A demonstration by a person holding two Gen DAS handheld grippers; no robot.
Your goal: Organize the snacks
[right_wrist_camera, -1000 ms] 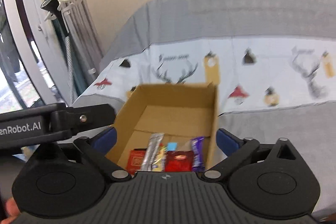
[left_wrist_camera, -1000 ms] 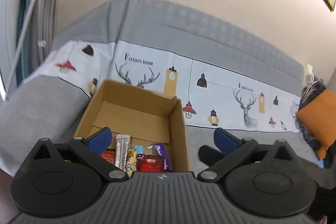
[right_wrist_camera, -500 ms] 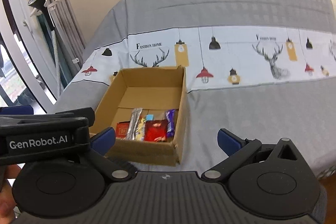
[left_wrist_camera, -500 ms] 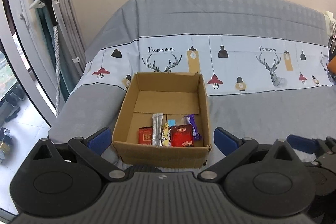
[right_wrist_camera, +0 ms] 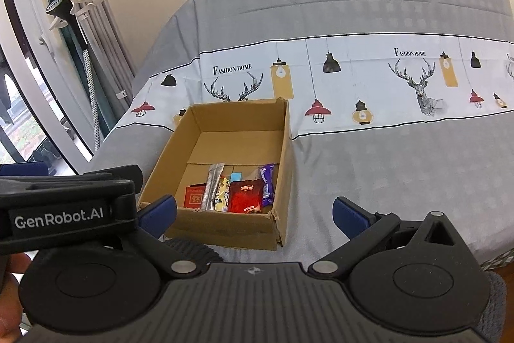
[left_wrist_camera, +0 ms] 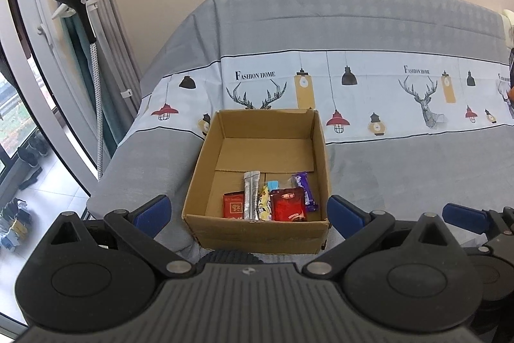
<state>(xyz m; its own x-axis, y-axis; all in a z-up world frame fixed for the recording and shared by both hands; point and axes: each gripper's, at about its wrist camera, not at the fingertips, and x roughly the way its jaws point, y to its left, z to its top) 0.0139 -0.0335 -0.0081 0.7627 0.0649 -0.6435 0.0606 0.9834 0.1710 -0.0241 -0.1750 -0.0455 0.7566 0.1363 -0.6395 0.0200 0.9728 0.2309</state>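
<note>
An open cardboard box sits on the bed's near left part. Along its near wall lie several snacks: a small red packet, a silver stick, a yellow wrapper, a dark red pouch and a purple bar. My left gripper is open and empty, held back from the box's near wall. My right gripper is open and empty too, to the box's right.
A grey bedspread with a white deer-and-lamp band covers the bed. A garment steamer on a pole stands at the left by grey curtains and a window. Shoes lie on the floor below. The left gripper's body crosses the right wrist view.
Both grippers have drawn back and up from the box, so the whole box and bed now show. Both stay open and empty. The snacks have not moved.
</note>
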